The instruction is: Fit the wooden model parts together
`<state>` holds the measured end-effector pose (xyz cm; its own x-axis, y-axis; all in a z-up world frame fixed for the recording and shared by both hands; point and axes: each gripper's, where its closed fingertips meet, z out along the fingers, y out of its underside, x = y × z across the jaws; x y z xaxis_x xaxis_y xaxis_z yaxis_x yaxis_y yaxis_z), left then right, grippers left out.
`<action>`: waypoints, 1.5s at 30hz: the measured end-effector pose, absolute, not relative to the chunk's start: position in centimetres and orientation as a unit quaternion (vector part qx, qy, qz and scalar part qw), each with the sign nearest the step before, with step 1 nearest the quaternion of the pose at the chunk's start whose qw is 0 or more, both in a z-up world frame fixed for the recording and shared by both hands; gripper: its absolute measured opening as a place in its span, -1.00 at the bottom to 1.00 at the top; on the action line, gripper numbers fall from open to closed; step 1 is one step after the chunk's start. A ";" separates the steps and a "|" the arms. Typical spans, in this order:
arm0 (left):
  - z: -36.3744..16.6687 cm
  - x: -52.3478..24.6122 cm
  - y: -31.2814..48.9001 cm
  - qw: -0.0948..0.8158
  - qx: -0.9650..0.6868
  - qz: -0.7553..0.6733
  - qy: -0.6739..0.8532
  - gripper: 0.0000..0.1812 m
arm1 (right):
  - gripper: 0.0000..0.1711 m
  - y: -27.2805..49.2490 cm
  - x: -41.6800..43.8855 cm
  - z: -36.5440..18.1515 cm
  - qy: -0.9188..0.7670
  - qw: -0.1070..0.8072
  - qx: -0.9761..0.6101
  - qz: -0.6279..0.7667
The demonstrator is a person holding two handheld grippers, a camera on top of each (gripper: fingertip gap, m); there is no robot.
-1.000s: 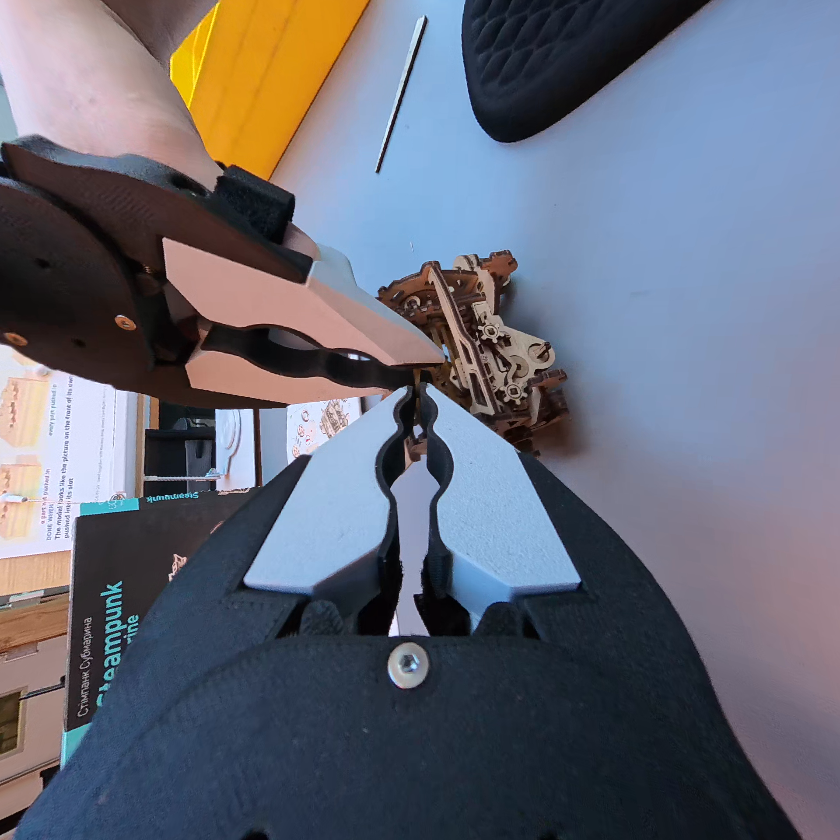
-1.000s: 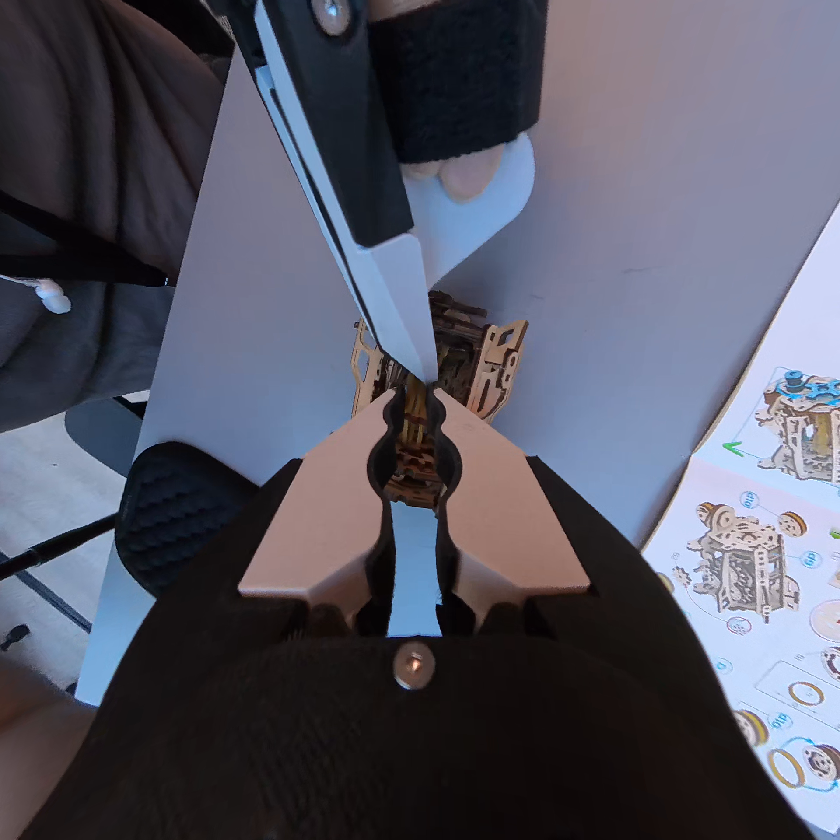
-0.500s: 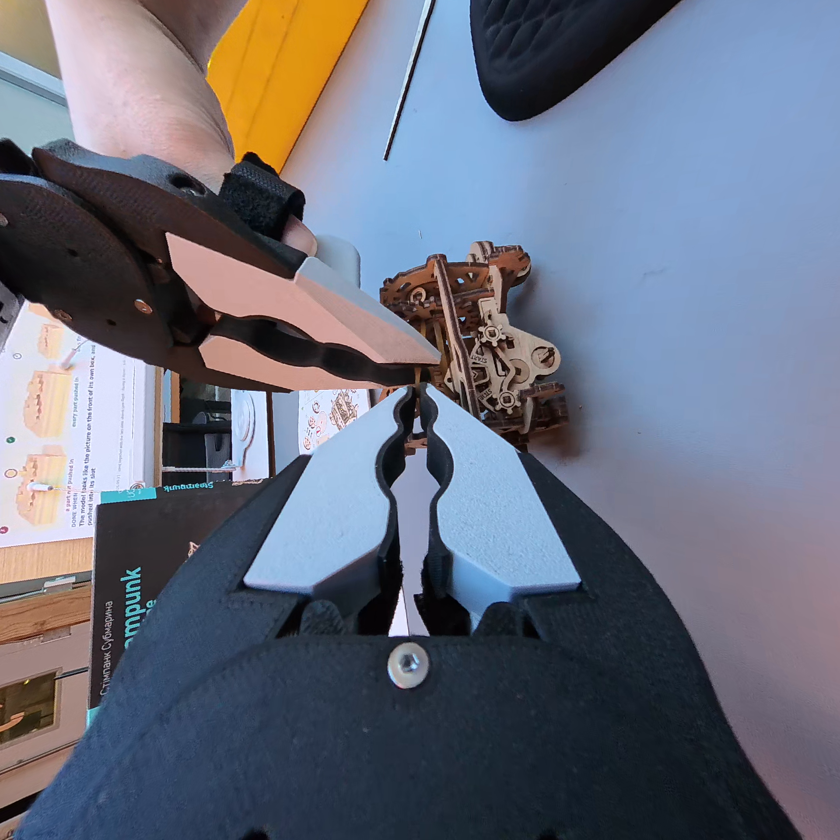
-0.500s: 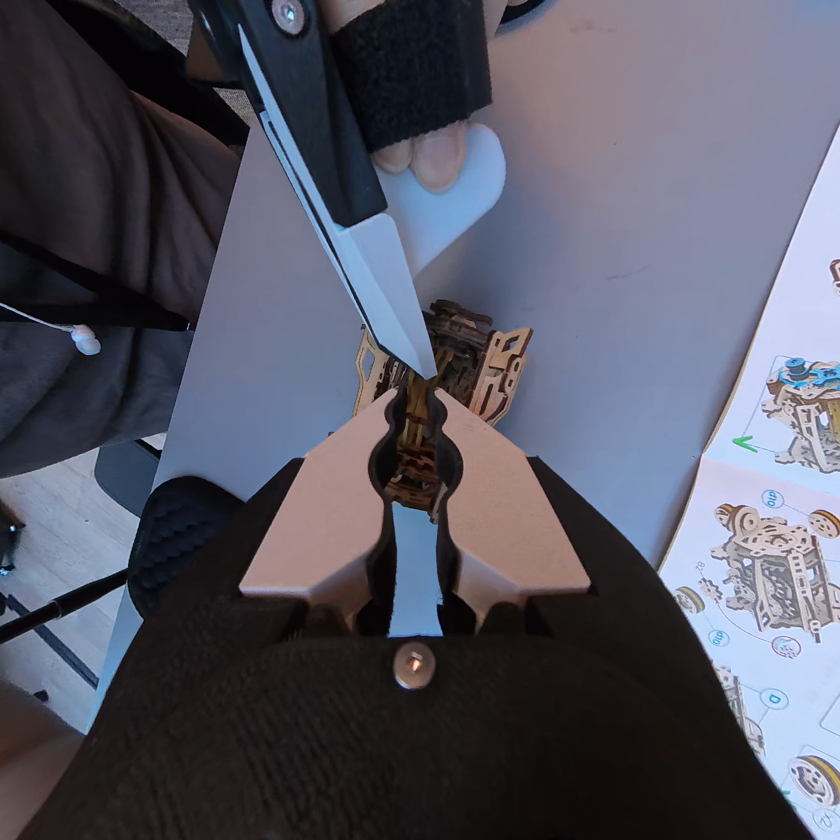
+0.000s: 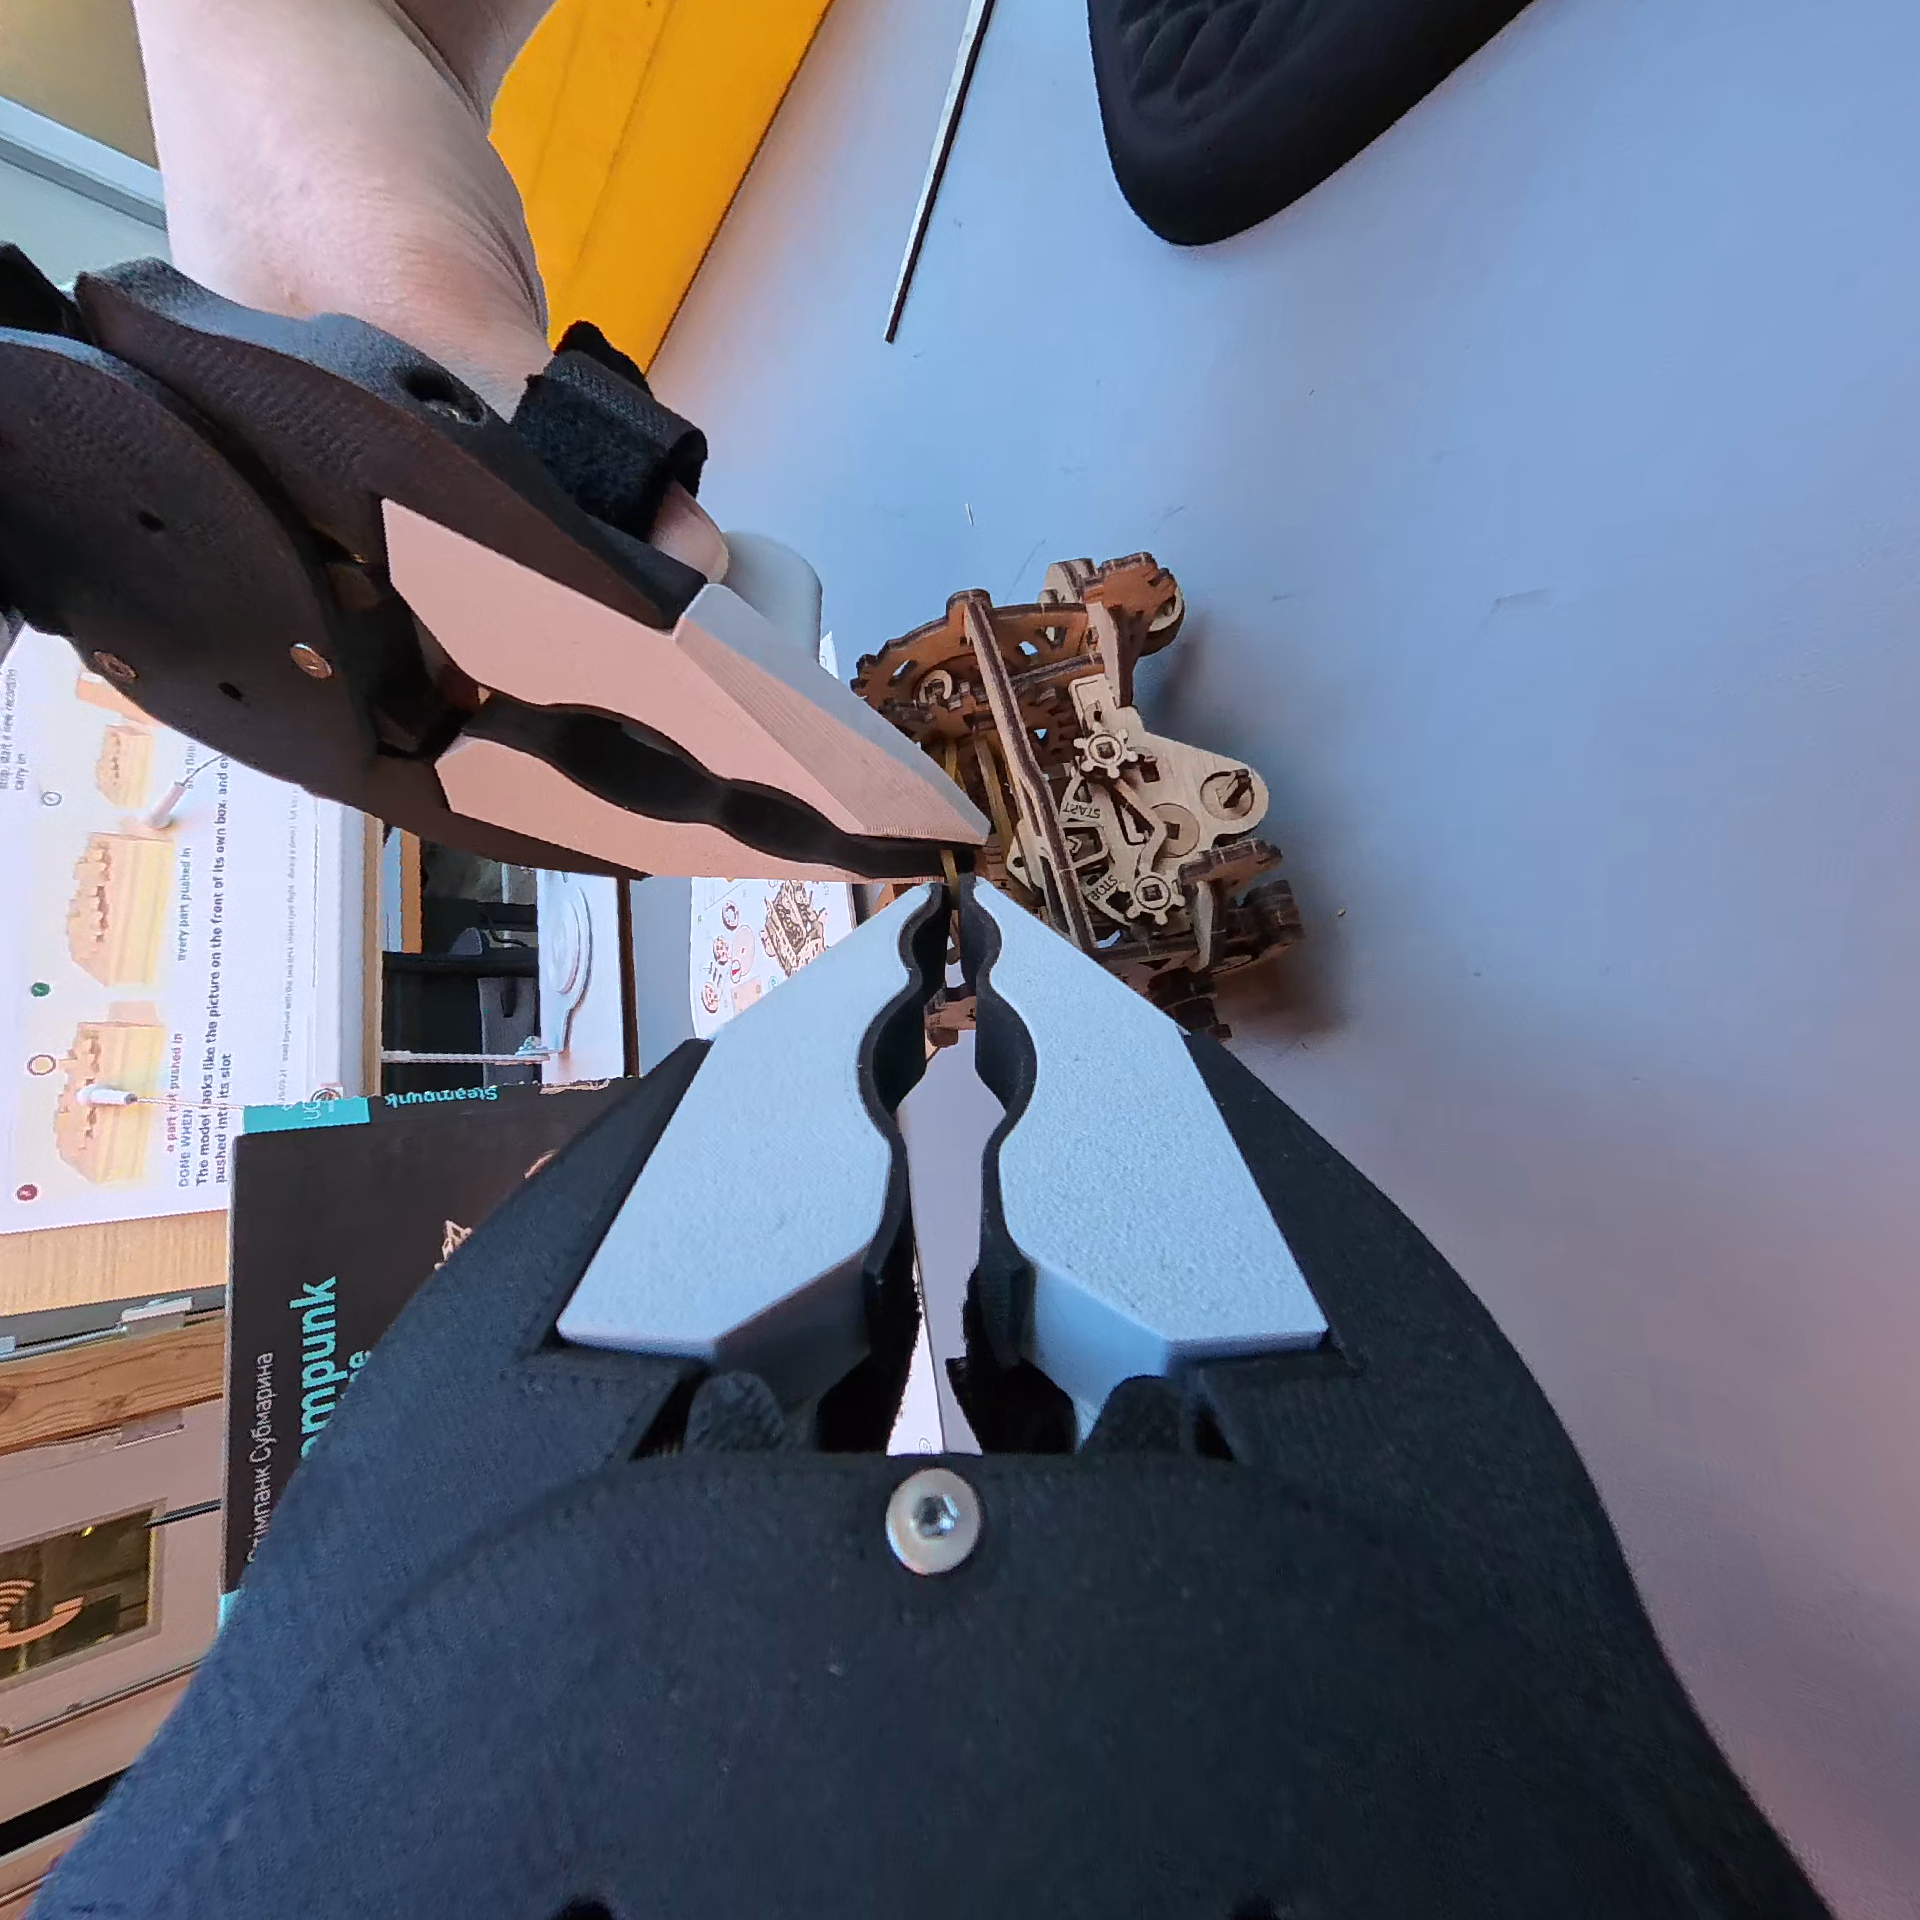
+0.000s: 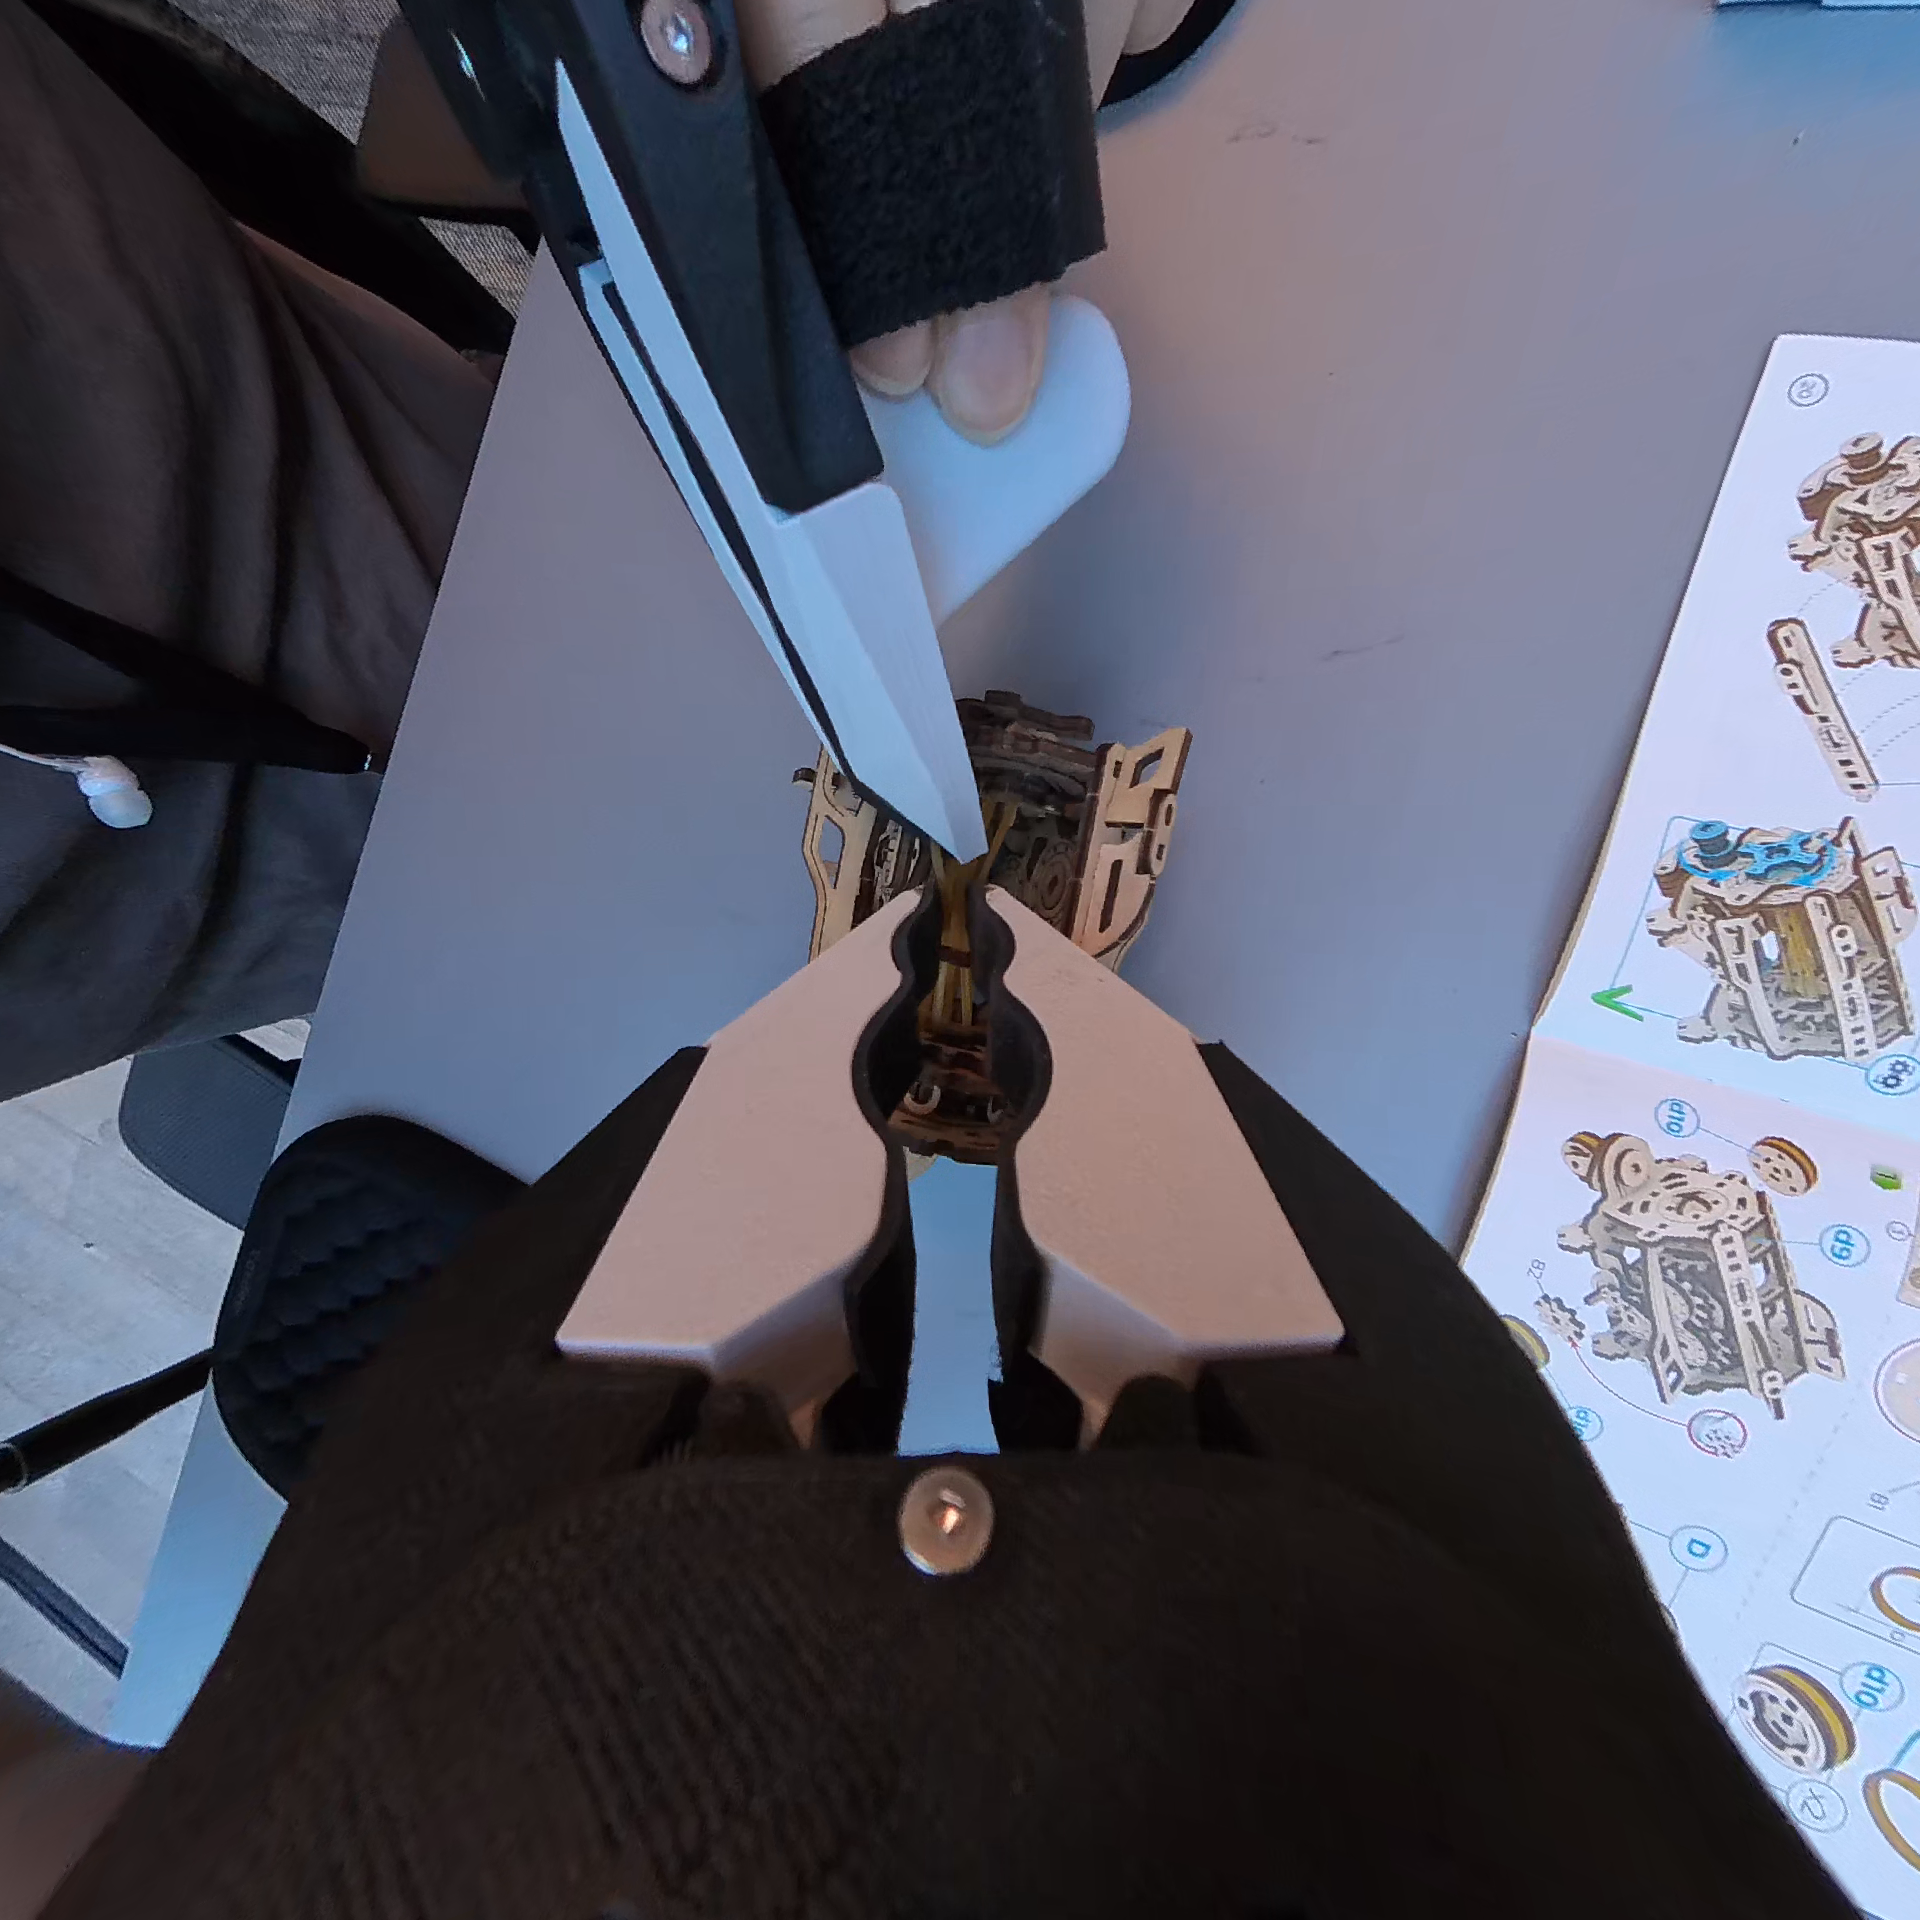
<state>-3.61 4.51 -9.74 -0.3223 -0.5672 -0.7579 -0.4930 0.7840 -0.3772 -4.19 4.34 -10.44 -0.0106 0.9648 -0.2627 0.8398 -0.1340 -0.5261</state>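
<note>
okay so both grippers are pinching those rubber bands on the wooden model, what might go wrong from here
1. The yellow rubber bands look stretched between both tips; one could slip out and snap back.
2. The wooden model lies on the grey table with nothing visibly holding it down, so a pull may drag or tip it.
3. The left gripper and right gripper tips nearly meet and may collide.

Hobby or office workspace. A plain grey counter [image 5: 1558,727] carries a half-built wooden model [image 5: 1091,810]; an open illustrated assembly booklet [image 6: 1766,1039] lies at 3 o'clock in the right wrist view. In the left wrist view, a dark kit box [image 5: 312,1299] stands at 8 o'clock, and a black padded armrest [image 5: 1247,104] shows at 1 o'clock. A seated person's dark clothing [image 6: 208,468] is at 10 o'clock in the right wrist view.
</note>
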 end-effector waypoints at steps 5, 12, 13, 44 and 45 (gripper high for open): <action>-9.7 -3.6 4.7 0.483 -0.330 -0.037 0.810 -1.00 | -1.00 4.6 -4.2 -10.5 -0.648 0.109 -0.699 0.284; -9.6 -3.7 4.9 0.479 -0.353 -0.052 0.802 -1.00 | -1.00 4.7 -4.3 -10.5 -0.649 0.116 -0.698 0.279; -9.5 -3.7 4.8 0.480 -0.357 -0.059 0.799 -0.99 | -1.00 4.7 -4.3 -10.5 -0.648 0.116 -0.699 0.279; -8.8 -3.6 5.1 0.327 -0.566 -0.334 0.680 -0.90 | -1.00 4.6 -4.4 -10.4 -0.639 0.132 -0.703 0.284; -8.8 -3.5 5.2 0.326 -0.566 -0.330 0.681 -0.94 | -1.00 4.7 -4.4 -10.4 -0.639 0.133 -0.703 0.283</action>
